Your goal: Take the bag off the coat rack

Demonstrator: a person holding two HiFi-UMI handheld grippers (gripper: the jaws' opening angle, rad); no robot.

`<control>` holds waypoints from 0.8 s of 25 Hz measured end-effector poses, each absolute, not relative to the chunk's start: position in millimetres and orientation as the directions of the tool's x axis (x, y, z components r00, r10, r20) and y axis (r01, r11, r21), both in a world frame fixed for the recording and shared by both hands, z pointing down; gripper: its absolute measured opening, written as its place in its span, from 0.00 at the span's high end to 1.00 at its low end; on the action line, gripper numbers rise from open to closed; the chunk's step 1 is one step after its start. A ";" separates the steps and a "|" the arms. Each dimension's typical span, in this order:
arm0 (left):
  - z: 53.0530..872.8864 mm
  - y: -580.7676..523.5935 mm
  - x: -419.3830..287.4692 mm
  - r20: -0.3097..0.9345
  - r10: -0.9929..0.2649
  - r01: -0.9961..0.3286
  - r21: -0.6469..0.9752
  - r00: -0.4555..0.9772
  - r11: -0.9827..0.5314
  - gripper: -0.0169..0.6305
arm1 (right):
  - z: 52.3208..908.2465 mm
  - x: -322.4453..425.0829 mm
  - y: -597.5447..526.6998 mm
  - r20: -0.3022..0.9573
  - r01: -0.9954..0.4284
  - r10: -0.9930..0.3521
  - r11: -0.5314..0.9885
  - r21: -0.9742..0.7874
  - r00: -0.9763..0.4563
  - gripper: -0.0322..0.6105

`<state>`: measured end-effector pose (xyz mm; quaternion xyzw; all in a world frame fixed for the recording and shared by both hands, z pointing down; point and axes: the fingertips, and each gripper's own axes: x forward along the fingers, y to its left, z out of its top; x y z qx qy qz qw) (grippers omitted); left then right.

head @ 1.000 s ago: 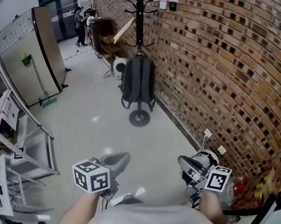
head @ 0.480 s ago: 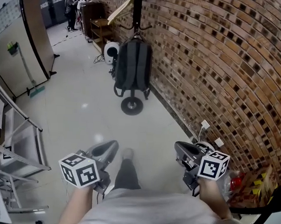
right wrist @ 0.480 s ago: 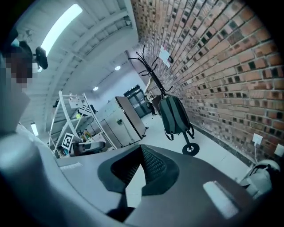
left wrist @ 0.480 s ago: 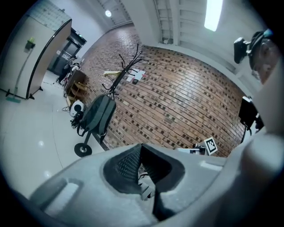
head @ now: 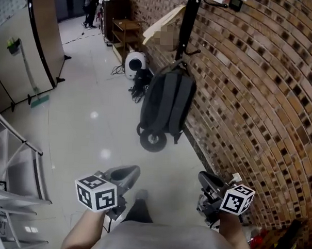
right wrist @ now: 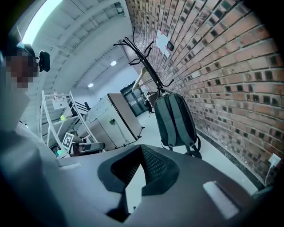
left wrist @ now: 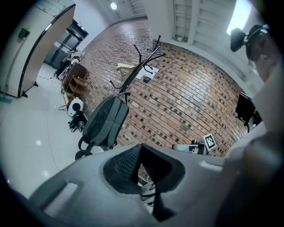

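Ahead at twelve o'clock, with bag (head: 167,104) hung on coat rack (head: 189,19), left tool (head: 125,174) and right tool (head: 207,181) pressed together, empty, well short: could topple it by tugging sideways instead of lifting clear.

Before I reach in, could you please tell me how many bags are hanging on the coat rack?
1: a dark backpack hanging on the coat rack beside the brick wall; anything behind it would be hidden.
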<state>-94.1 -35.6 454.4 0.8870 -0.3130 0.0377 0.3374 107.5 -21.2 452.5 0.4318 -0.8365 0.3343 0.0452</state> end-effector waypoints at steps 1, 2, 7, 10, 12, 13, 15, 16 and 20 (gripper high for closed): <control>448.5 -61.7 -95.9 0.283 -0.518 -0.578 0.563 0.807 -0.592 0.97 | 443.7 103.2 -47.9 0.352 -0.754 -0.702 0.405 -0.517 -0.619 0.95; 441.6 -87.1 -97.5 0.289 -0.510 -0.577 0.545 0.810 -0.609 0.97 | 432.9 98.0 -73.3 0.335 -0.752 -0.711 0.412 -0.515 -0.618 0.95; 398.1 -184.3 -97.5 0.249 -0.486 -0.545 0.422 0.838 -0.724 0.97 | 392.3 75.6 -154.9 0.300 -0.792 -0.749 0.468 -0.392 -0.591 0.95; 391.2 -216.9 -95.6 0.228 -0.474 -0.526 0.390 0.850 -0.756 0.97 | 400.5 79.4 -174.3 0.330 -0.822 -0.761 0.454 -0.345 -0.558 0.95; 396.7 -227.2 -90.4 0.231 -0.423 -0.482 0.409 0.876 -0.775 0.84 | 411.3 87.4 -184.3 0.342 -0.831 -0.768 0.426 -0.358 -0.541 0.95; 399.3 -230.2 -87.1 0.234 -0.394 -0.458 0.419 0.889 -0.784 0.82 | 415.0 90.9 -188.9 0.343 -0.833 -0.771 0.416 -0.366 -0.536 0.95; 401.4 -238.4 -83.8 0.238 -0.373 -0.441 0.422 0.897 -0.792 0.77 | 417.6 95.1 -198.4 0.338 -0.832 -0.775 0.410 -0.373 -0.533 0.95; 401.4 -244.7 -84.0 0.239 -0.380 -0.448 0.418 0.894 -0.790 0.75 | 417.5 96.5 -203.8 0.335 -0.832 -0.776 0.412 -0.372 -0.534 0.95; 399.2 -278.5 -84.7 0.241 -0.434 -0.496 0.402 0.868 -0.770 0.61 | 415.8 105.6 -232.9 0.331 -0.841 -0.785 0.415 -0.346 -0.523 0.95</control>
